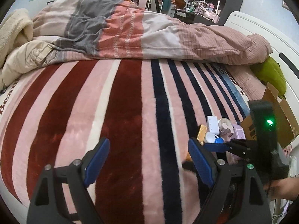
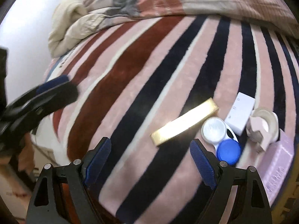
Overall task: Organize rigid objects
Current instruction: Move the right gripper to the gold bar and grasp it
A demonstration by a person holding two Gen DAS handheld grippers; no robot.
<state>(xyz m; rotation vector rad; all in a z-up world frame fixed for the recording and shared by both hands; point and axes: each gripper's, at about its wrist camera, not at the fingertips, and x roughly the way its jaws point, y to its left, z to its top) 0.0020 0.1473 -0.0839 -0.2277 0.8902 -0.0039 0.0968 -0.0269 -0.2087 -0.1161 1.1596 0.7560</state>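
Observation:
Small rigid objects lie in a cluster on the striped blanket (image 2: pixel 130 71). In the right wrist view I see a long gold box (image 2: pixel 184 121), a contact lens case with a white cap (image 2: pixel 213 129) and a blue cap (image 2: pixel 228 152), a white box (image 2: pixel 239 112), a tape roll (image 2: pixel 262 127) and a pale purple box (image 2: pixel 276 168). My right gripper (image 2: pixel 150 158) is open and empty, just short of the gold box. My left gripper (image 1: pixel 147 158) is open and empty over bare blanket, left of the cluster (image 1: pixel 214 130). The right gripper also shows in the left wrist view (image 1: pixel 214 147).
A crumpled duvet (image 1: pixel 140 31) covers the far half of the bed. An open cardboard box (image 1: pixel 276 123) stands at the bed's right edge beside a green cushion (image 1: pixel 271 74). A white headboard (image 1: pixel 261 29) and cluttered shelves (image 1: pixel 205 0) are behind.

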